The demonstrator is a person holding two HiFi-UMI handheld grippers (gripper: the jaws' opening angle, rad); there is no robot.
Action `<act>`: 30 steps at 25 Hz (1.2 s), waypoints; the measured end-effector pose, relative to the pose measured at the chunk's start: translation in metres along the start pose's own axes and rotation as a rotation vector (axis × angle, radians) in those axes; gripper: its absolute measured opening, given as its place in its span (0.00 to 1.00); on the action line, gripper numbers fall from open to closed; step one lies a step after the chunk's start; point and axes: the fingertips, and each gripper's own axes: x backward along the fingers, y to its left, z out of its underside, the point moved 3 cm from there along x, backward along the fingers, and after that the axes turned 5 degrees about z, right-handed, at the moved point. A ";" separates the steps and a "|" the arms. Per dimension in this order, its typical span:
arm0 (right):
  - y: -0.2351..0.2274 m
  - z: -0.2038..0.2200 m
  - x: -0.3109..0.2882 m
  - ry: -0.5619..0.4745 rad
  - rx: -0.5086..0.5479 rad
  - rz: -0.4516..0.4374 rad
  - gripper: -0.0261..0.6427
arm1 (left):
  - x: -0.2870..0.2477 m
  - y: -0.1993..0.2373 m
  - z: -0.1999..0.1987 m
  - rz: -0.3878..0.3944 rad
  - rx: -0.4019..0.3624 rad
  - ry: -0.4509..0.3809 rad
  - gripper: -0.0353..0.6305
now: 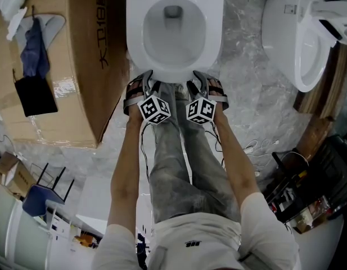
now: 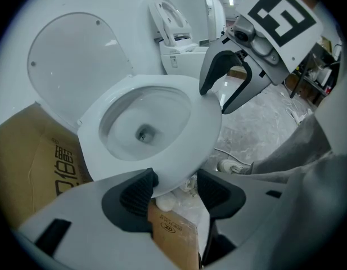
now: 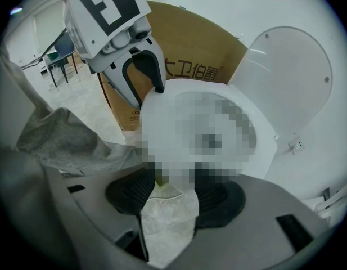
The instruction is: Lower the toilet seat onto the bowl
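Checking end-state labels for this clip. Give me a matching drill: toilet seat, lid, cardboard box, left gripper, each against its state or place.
Things:
1. toilet seat
2. lid
3. cardboard box
4. left gripper

States or places:
A. jaws apart, at the seat's front edge
B. raised upright
C. down on the bowl
D. left of the bowl in the head view

Pairs: 1-C, 2-B, 3-D, 4-A

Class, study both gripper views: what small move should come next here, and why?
Probably draw the left gripper and the right gripper straight back off the front rim. The seat already seems to lie flat on the bowl, and both grippers stand open astride its front edge, so nothing is left to lower.
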 end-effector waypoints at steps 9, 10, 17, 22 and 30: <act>0.002 0.002 -0.008 0.023 -0.025 -0.052 0.36 | -0.008 -0.004 0.002 0.057 0.026 -0.003 0.43; 0.002 0.002 -0.008 0.024 -0.026 -0.055 0.36 | -0.007 -0.004 0.002 0.059 0.030 -0.005 0.43; -0.007 0.000 0.006 -0.011 -0.104 -0.019 0.30 | 0.014 0.004 -0.006 0.021 0.138 -0.099 0.38; -0.036 -0.017 0.032 -0.076 -0.253 0.053 0.30 | 0.048 0.027 -0.023 -0.034 0.245 -0.201 0.38; -0.100 -0.073 0.112 -0.274 -0.424 0.193 0.30 | 0.132 0.075 -0.071 -0.160 0.343 -0.400 0.36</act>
